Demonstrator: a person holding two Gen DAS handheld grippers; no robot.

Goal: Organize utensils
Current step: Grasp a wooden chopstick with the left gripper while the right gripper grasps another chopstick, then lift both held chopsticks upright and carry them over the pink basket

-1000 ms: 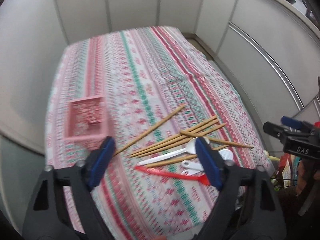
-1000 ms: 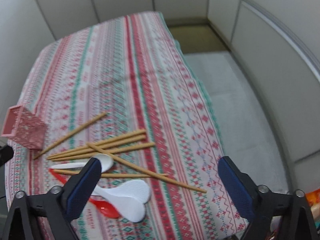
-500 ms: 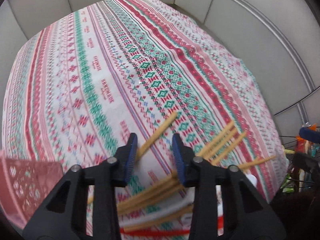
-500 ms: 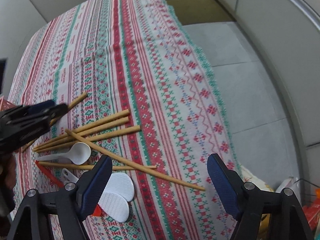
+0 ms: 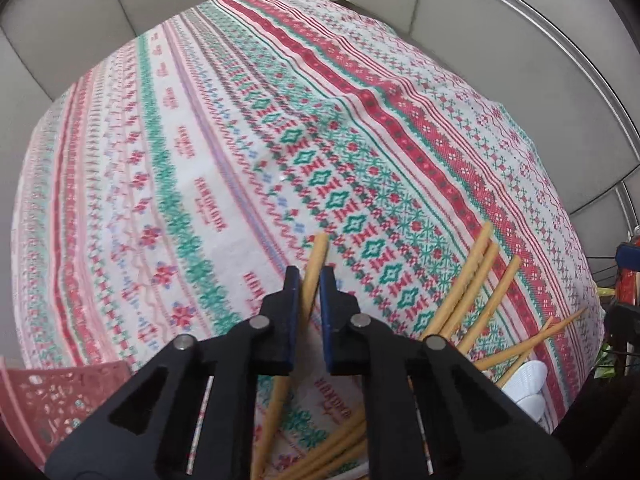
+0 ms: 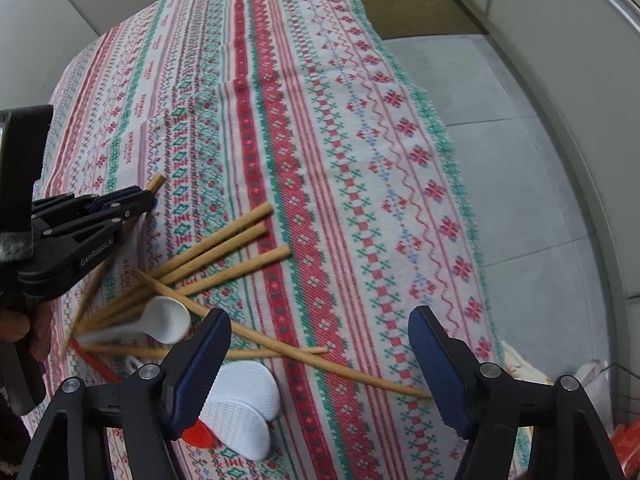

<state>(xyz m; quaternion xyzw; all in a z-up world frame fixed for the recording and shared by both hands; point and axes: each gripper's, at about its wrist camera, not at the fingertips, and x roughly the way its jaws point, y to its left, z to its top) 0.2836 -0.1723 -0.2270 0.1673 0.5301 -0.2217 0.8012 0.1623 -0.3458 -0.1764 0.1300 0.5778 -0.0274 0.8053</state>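
Observation:
My left gripper (image 5: 309, 280) is shut on a wooden chopstick (image 5: 316, 256) near its thick end, low over the patterned tablecloth; it also shows in the right wrist view (image 6: 140, 204) at the left. Several more chopsticks (image 6: 224, 248) lie fanned beside it. A white soup spoon (image 6: 168, 322), two white rice paddles (image 6: 240, 400) and a red spoon (image 6: 200, 436) lie near the table's front edge. My right gripper (image 6: 320, 364) is open and empty above the paddles and a long chopstick (image 6: 304, 356). A pink lattice basket (image 5: 52, 404) sits at the lower left.
The tablecloth (image 5: 240, 120) covers the whole table. Pale wall panels (image 5: 500, 40) stand behind and to the right. The table's right edge drops to a grey floor (image 6: 500, 160). Bags and red clutter (image 6: 624, 440) sit at the lower right.
My left gripper dropped to the chopsticks and closed its fingers on the leftmost one. My right gripper moved in closer above the spoons and stayed open.

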